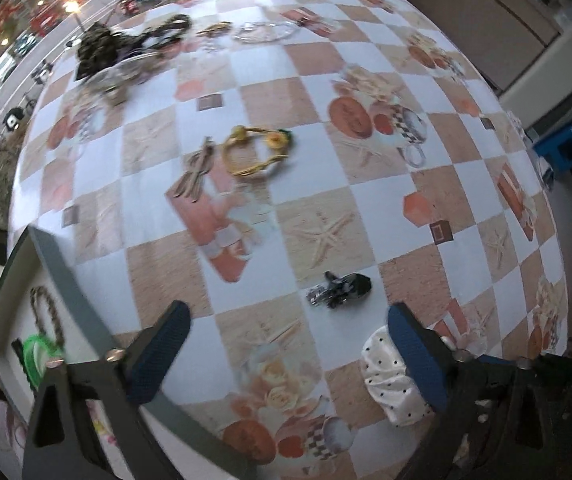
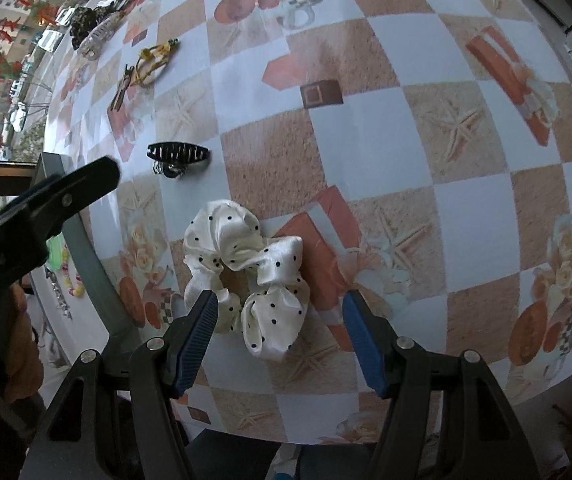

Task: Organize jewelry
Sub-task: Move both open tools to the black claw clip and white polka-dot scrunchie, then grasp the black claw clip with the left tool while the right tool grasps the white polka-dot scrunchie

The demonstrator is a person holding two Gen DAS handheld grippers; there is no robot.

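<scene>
A white polka-dot scrunchie lies on the checkered tablecloth, between the open fingers of my right gripper; it also shows in the left wrist view. A black hair claw lies beyond it, also in the left wrist view. My left gripper is open and empty above the table, beside a grey tray holding a green ring and a rope loop. A yellow bracelet and a tan clip lie mid-table.
Dark scrunchies, a clear claw clip and a clear bangle lie at the table's far side. The tray's edge stands left of the scrunchie. The table's near edge is just below my right gripper.
</scene>
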